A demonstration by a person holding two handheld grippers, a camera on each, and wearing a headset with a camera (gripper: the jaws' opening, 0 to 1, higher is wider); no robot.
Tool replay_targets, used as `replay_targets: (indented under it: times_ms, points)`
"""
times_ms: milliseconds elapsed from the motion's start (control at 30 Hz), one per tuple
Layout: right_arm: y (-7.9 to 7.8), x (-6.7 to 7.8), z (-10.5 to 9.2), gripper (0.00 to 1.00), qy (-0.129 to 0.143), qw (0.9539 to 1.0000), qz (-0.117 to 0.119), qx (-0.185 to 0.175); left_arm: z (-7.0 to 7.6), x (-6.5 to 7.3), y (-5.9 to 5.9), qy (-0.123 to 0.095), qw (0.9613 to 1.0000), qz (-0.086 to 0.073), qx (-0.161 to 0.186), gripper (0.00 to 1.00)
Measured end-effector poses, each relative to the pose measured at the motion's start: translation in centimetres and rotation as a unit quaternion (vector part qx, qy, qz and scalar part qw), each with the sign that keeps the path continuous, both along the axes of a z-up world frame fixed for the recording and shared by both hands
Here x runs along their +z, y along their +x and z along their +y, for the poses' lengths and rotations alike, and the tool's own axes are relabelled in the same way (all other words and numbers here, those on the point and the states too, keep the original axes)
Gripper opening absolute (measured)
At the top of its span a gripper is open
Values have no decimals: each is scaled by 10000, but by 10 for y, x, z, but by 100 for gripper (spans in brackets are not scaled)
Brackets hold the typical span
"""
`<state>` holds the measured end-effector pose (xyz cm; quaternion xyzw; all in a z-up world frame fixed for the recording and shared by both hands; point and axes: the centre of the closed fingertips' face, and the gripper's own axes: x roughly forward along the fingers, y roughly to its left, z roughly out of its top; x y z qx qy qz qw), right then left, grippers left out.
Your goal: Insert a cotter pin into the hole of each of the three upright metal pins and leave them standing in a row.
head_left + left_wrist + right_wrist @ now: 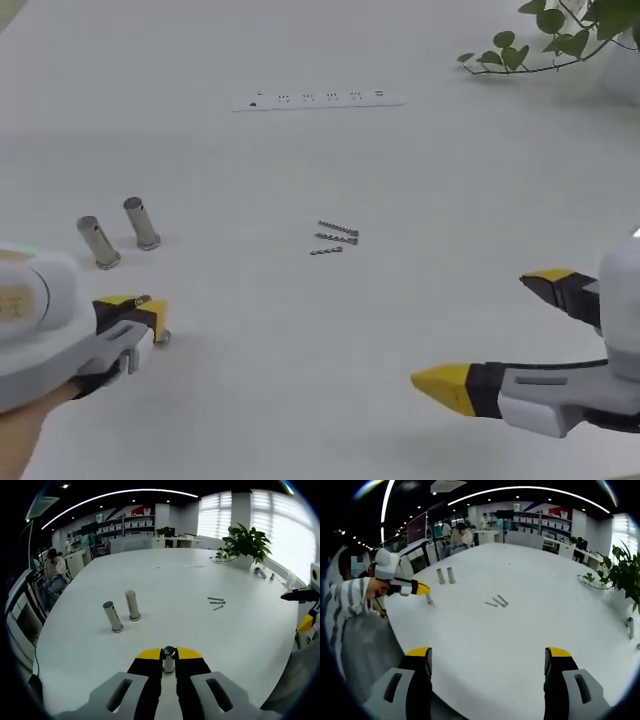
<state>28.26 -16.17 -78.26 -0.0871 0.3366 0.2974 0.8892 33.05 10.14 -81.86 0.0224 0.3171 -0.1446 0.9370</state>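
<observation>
Two metal pins (97, 243) (141, 222) stand upright side by side at the left of the white table (320, 400). My left gripper (148, 315) is shut on a third metal pin (169, 660), held upright between its yellow-tipped jaws just in front of the other two (112, 616) (132, 605). Three cotter pins (335, 239) lie loose together near the table's middle. My right gripper (490, 330) hangs open and empty at the right front, well apart from the cotter pins (496, 601).
A white power strip (318, 99) lies flat at the back of the table. A potted plant (560, 35) trails leaves over the back right corner. A person (52, 565) sits beyond the far left edge.
</observation>
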Motion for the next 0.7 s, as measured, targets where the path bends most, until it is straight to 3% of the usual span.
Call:
replay_targets:
  times_ms: [700]
  points:
    - [-7, -15, 8, 94, -33, 9993, 246, 286, 0, -5, -9, 130, 9997, -168, 120, 7]
